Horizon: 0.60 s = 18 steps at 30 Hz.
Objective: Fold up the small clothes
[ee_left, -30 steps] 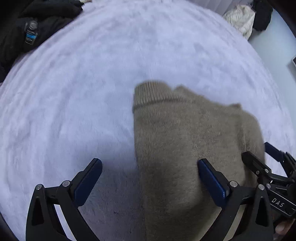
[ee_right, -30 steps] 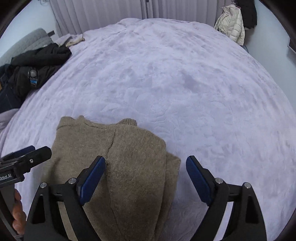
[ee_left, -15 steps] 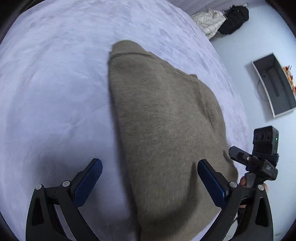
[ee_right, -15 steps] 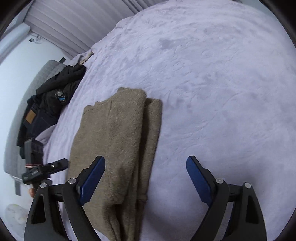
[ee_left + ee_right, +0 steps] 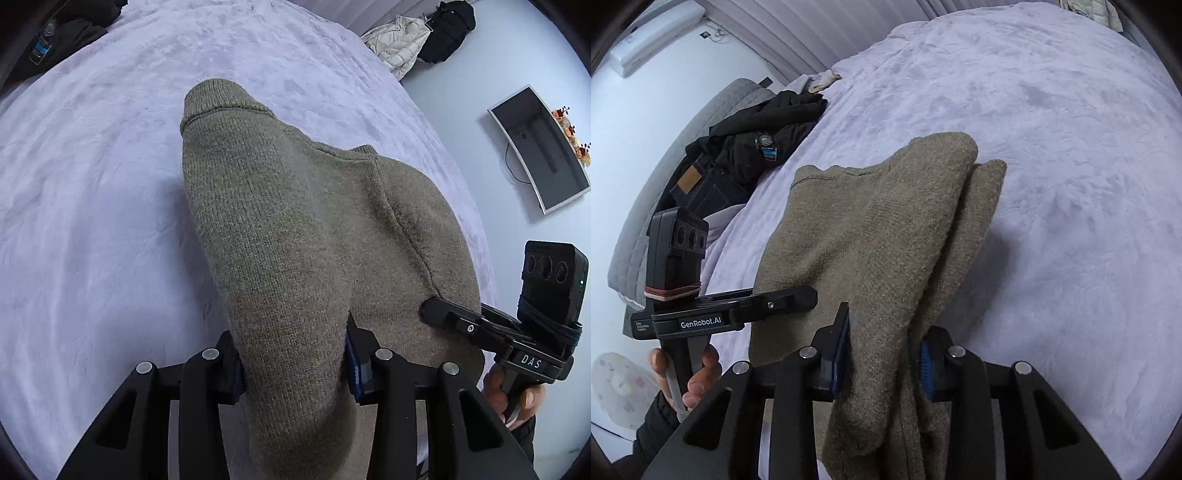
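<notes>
Grippers, two, apparently clamp one sweater (image 5: pixel 295 229).

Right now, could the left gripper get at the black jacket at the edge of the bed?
Probably not: the left gripper is shut on the brown sweater, and the black jacket lies far across the bed.

Olive-brown sweater (image 5: pixel 295 236) — lilac blanket (image 5: pixel 92 221) — black tongs (image 5: pixel 293 363).

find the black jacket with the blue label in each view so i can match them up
Left wrist: black jacket at the top left edge, beyond the sweater.
Right wrist: black jacket left of centre, upper half, at the bed's edge.
Shared landmark: the sweater's ribbed collar.
</notes>
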Motion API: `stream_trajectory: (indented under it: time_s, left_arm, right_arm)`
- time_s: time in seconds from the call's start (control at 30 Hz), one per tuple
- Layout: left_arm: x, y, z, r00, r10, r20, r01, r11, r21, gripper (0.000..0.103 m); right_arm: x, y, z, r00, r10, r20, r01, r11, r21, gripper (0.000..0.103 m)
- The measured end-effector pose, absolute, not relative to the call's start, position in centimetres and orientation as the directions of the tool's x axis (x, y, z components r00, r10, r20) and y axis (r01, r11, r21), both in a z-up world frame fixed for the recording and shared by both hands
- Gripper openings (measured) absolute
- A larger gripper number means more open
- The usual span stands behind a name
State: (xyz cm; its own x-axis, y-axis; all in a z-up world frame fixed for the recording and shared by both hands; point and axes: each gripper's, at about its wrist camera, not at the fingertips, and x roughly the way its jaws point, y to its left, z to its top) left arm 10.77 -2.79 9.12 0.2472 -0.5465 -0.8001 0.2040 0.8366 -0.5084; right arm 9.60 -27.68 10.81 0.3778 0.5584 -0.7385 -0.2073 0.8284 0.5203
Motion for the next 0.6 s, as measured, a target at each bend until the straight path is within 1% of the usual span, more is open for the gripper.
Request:
stream_trajectory:
  time_s: [0.1, 0.2, 0.3, 0.43, 0.5, 0.53, 0.57, 0.6]
  left_arm:
    - [7.8, -1.8, 11.2, 0.247, -0.538, -0.806, 0.219, 0.841, -0.494, 0.043]
    - [4.4, -0.7, 11.8, 0.250, -0.522, -0.815, 0.235, 0.850, -0.472, 0.043]
    - [1.8, 0.2, 10.2, 0.227, -0.518, -0.825, 0.220, 0.852, -0.475, 0.043]
    - [-0.6, 0.8, 6.8, 0.196, -0.516, -0.834, 0.196, 0.854, -0.482, 0.043]
    - [-0.8, 0.7, 4.9, 0.213, -0.488, -0.846, 0.199, 0.870, -0.452, 0.056]
    - [-1.0, 1.1, 4.3, 0.233, -0.464, -0.855, 0.186, 0.884, -0.429, 0.074]
    - [-1.3, 1.7, 4.0, 0.250, -0.448, -0.859, 0.160, 0.894, -0.419, 0.084]
    - [-1.6, 2.5, 4.1, 0.259, -0.462, -0.848, 0.139, 0.887, -0.441, 0.084]
  right_arm:
    - [7.0, -26.7, 12.6, 0.358, 0.587, -0.726, -0.228, 0.809, 0.541, 0.034]
    - [3.7, -26.0, 13.5, 0.336, 0.611, -0.716, -0.243, 0.791, 0.561, 0.034]
    - [0.8, -24.8, 12.7, 0.315, 0.618, -0.721, -0.258, 0.786, 0.562, 0.034]
    - [-1.6, -24.1, 9.7, 0.272, 0.612, -0.743, -0.242, 0.791, 0.563, 0.035]
    - [-2.1, -23.7, 7.9, 0.257, 0.593, -0.763, -0.235, 0.804, 0.545, 0.035]
    - [-2.4, -23.5, 7.2, 0.255, 0.571, -0.780, -0.241, 0.819, 0.521, 0.036]
    - [-2.4, -23.3, 6.6, 0.259, 0.543, -0.799, -0.243, 0.837, 0.491, 0.039]
    - [-2.5, -23.4, 6.3, 0.273, 0.506, -0.819, -0.233, 0.860, 0.454, 0.047]
